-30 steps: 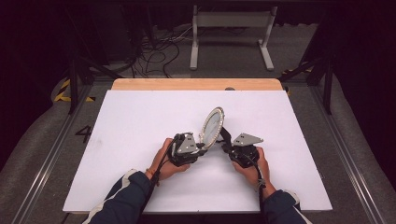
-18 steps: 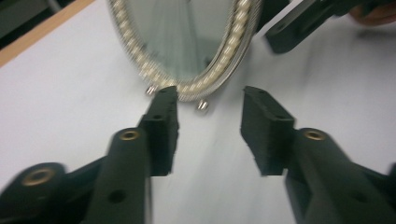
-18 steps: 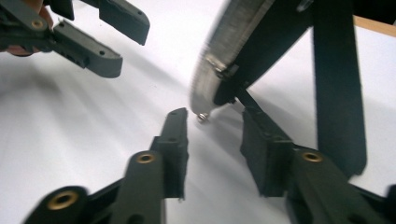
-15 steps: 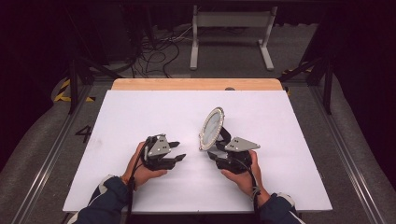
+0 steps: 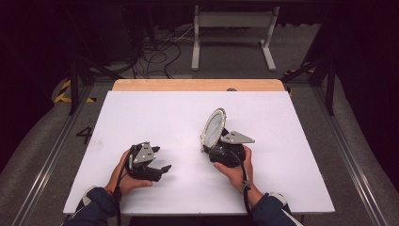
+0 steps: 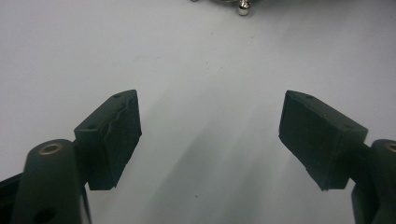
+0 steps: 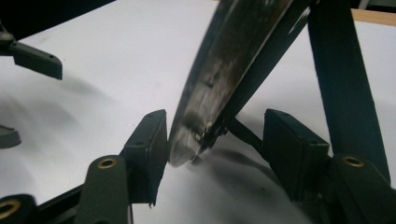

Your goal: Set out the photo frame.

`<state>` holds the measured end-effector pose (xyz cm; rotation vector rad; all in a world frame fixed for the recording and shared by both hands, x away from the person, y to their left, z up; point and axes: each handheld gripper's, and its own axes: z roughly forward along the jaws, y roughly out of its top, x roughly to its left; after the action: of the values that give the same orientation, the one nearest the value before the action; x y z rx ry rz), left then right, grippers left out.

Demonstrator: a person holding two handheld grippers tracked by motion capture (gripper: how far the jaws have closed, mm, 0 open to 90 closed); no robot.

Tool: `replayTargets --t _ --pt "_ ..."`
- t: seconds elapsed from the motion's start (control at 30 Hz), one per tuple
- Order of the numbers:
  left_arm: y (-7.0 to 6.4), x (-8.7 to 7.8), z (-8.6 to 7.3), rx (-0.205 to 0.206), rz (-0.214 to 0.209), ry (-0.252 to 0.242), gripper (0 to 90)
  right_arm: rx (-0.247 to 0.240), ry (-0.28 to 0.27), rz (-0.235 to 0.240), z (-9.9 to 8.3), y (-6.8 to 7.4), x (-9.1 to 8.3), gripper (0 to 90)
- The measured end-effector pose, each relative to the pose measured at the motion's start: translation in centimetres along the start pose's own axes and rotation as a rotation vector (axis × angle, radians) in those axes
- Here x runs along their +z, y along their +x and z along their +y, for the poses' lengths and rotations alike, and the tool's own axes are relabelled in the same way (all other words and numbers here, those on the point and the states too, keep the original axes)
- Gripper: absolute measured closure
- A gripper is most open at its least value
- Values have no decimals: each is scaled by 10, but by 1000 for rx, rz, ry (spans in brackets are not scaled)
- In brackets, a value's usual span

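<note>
The left gripper [image 5: 157,165] has moved away from the mirror [image 5: 213,128], fingers wide open and empty. The mirror stands on the desk [image 5: 155,117] between the right gripper's [image 7: 212,140] open fingers, so it seems placed.

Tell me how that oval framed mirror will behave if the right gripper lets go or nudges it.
The mirror stands on edge, leaning back on a thin black prop, so it probably tips easily if nudged sideways. Its glass face suggests it is fragile and stiff. In the right gripper view the right gripper has its jaws spread either side of the frame's lower edge, seemingly not clamping, so it may already stand unaided.
</note>
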<state>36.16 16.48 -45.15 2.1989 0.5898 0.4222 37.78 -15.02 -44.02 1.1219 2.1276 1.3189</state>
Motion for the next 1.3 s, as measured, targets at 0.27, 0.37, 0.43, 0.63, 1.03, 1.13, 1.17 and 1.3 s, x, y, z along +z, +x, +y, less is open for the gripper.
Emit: replayTargets --t 0.27,0.37,0.43,0.63,1.03,1.13,1.17,1.3 --pt "-2 6 0 8 -5 36 198 1 -11 7 1 3 3 564" --pt "-5 8 0 25 -14 44 198 10 -8 18 0 2 2 575" --pt "-6 8 0 29 -20 47 198 18 -4 36 0 0 1 587" --pt "-5 7 2 34 -22 42 198 4 5 71 -1 -6 -5 630" --pt "-4 2 5 34 -18 27 199 12 9 93 -5 -13 -15 710" --pt "-4 -1 6 37 -17 22 203 13 8 103 -6 -15 -18 724" --pt "-4 -2 6 36 -16 16 204 15 10 106 -6 -15 -20 724" --pt "-3 -4 6 28 -10 8 204 6 1 88 -6 -13 -20 684"
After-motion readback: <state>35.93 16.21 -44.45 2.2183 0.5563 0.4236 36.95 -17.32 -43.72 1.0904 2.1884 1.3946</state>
